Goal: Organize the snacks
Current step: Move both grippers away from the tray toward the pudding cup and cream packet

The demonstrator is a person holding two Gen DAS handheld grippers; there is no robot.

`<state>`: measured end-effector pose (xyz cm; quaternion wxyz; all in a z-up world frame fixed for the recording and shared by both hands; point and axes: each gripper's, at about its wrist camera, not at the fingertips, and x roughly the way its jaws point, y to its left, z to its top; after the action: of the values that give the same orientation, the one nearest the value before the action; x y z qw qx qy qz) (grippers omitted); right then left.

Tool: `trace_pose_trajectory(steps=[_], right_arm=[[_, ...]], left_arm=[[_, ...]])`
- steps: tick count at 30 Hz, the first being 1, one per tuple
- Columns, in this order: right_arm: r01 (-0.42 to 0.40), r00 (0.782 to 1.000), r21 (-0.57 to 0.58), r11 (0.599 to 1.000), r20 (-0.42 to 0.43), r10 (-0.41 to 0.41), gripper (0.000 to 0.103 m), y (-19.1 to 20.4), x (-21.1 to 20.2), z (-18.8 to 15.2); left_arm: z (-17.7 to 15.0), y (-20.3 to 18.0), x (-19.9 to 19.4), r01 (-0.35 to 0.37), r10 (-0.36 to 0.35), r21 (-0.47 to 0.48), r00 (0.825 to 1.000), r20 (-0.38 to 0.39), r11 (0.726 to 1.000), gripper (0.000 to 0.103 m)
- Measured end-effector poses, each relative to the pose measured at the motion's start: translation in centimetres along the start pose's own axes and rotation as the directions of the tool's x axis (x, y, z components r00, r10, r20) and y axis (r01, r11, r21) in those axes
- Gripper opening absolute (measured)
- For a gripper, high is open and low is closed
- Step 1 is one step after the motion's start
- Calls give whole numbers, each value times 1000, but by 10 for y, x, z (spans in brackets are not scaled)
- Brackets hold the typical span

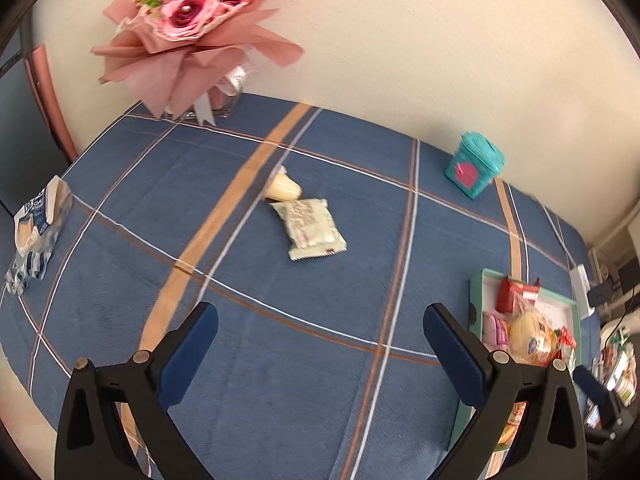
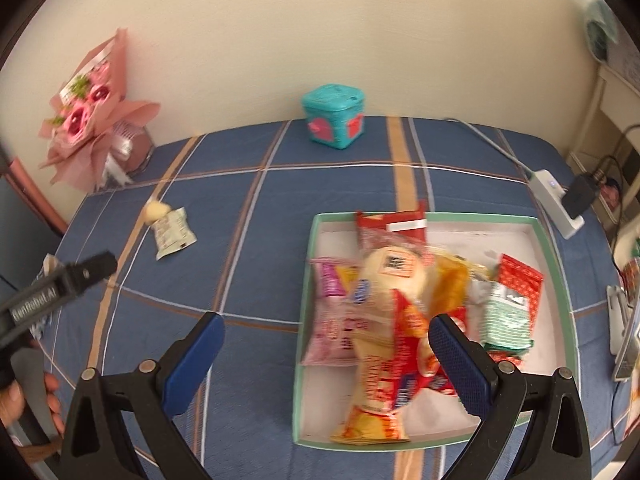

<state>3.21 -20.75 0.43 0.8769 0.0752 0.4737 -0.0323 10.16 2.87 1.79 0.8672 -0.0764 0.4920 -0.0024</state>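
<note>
The step in hand looks like fetching the loose snacks left outside the tray: a pale green wrapped snack (image 1: 309, 227) lies mid-frame in the left wrist view on the blue plaid surface (image 1: 280, 360), with a small cream-coloured snack (image 1: 283, 189) touching its upper end. To do it well, the left gripper (image 1: 320, 344) should come down over the pale green packet across its narrow width, pinch the body rather than the crimped edge, and avoid nudging the cream piece beside it. Its fingers (image 1: 191, 356) are spread wide, released, holding nothing and hovering above bare cloth. The right gripper (image 2: 326, 354) hangs over the green-rimmed tray (image 2: 556, 264) at the right of its frame, where several packets are already piled; its fingers (image 2: 460, 356) are likewise released, gripping nothing, though contact with the red and yellow packet (image 2: 384, 376) below cannot be told. A blue and white bag (image 1: 34, 228) also waits at the left edge
</note>
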Motion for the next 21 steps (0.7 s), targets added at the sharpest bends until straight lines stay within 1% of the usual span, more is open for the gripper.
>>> trace_pose_trajectory(steps=[3, 8, 10, 13, 21], right_arm=[[-12, 1000, -41, 999, -10, 11, 103, 16, 5, 0], [-23, 999, -74, 997, -24, 22, 103, 35, 15, 4], [-33, 999, -80, 996, -33, 30, 103, 43, 20, 7], [-31, 999, -87, 996, -38, 28, 103, 52, 28, 13], [-29, 999, -116, 993, -48, 23, 103, 76, 48, 33]], left_arm=[[5, 10, 0, -9, 9, -8, 1000, 3, 1000, 102], [14, 25, 4, -21, 22, -27, 1000, 1, 999, 102], [17, 31, 7, -13, 13, -43, 1000, -5, 999, 102], [23, 37, 12, 18, -18, -60, 1000, -10, 998, 102], [37, 49, 37, 28, -32, -107, 999, -39, 994, 102]])
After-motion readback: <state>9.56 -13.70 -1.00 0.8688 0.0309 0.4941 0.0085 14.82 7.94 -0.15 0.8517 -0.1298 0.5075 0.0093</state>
